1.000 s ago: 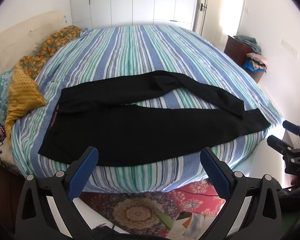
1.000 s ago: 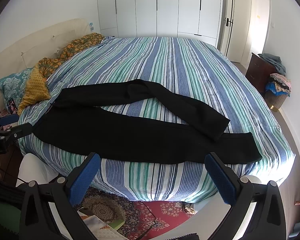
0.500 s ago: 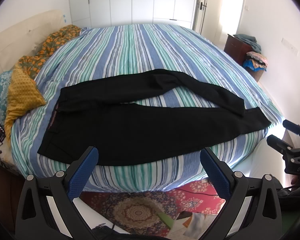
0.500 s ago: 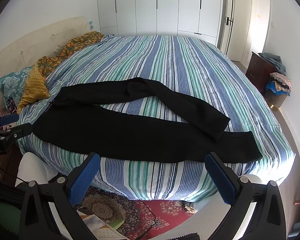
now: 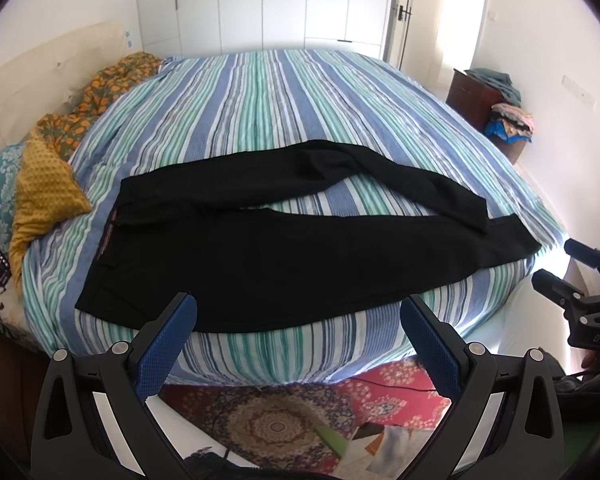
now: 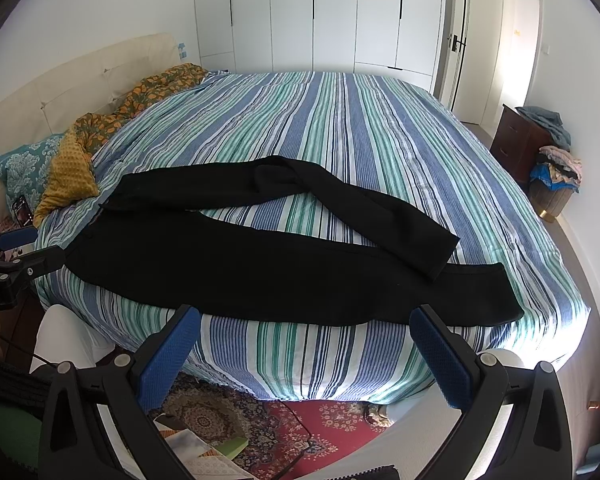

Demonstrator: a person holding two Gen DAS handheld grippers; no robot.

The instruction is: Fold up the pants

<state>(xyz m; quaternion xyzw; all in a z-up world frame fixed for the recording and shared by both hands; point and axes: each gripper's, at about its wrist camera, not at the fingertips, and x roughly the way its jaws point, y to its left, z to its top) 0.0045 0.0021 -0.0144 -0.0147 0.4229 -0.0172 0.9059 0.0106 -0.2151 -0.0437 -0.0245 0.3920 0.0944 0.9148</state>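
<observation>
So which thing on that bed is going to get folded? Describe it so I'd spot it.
Find the big striped bed. Along its near edge lie the black pants, waist towards the pillows, one leg straight, the other bent so its cuff crosses the first. They are the only plain black thing there; the yellow cushion and orange blanket beside them are patterned.

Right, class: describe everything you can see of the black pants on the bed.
The black pants are plain, matte, woven-looking fabric, lying flat and unfolded along the near edge of the striped bedspread. The waistband lies to the left, towards the pillows. The near leg runs straight to the right; the far leg bends, its cuff resting across the near leg. Only the bedspread touches them; neither gripper does.
</observation>
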